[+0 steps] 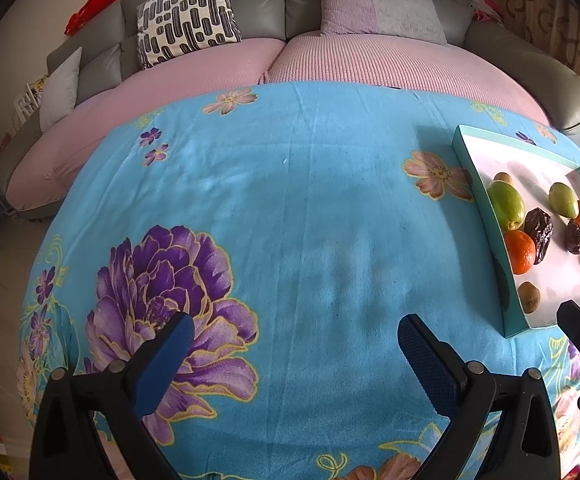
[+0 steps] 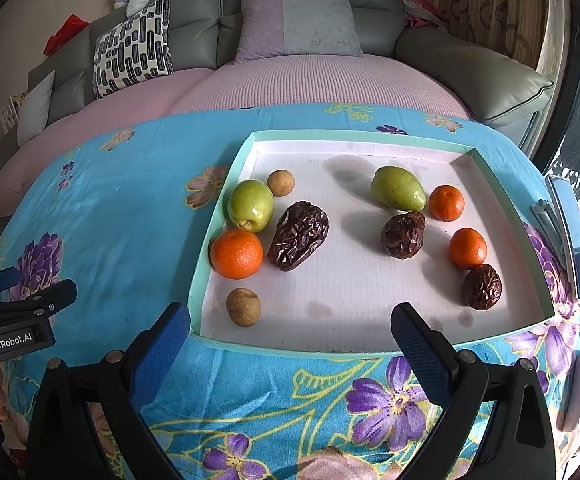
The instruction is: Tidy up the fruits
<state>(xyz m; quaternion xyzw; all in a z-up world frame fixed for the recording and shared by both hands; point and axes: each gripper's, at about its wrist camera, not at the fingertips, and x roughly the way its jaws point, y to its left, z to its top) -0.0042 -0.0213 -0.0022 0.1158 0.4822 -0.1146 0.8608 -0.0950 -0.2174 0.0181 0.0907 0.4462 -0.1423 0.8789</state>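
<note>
**Loose fruit in a shallow tray, both tools released**

Ten pieces of fruit are seen scattered on the white floor of a shallow teal-rimmed tray, which rests on a surface covered by a blue floral cloth. On the tray's left side a green pear-like fruit, a large orange, a big wrinkled date and two small brown round fruits are grouped closely — the orange and the green fruit appear to touch. On the right a second green fruit, two small oranges and two smaller dates lie a little apart.

The right tool is held spread wide and empty at the tray's near rim. The left tool is likewise spread and empty, over bare cloth well to the left of the tray.

All the fruit is judged light. The oranges and green fruits look firm and smooth, so some rolling or slipping is to be expected; they are best taken across the widest part, with pads square to the sides. The dates look soft and tacky — easily dented, so only gentle closure along the short axis is advised. The small brown fruits are round and may squirt out unless centred between the pads. Those near the tray wall leave little room for a finger on that side.
</note>
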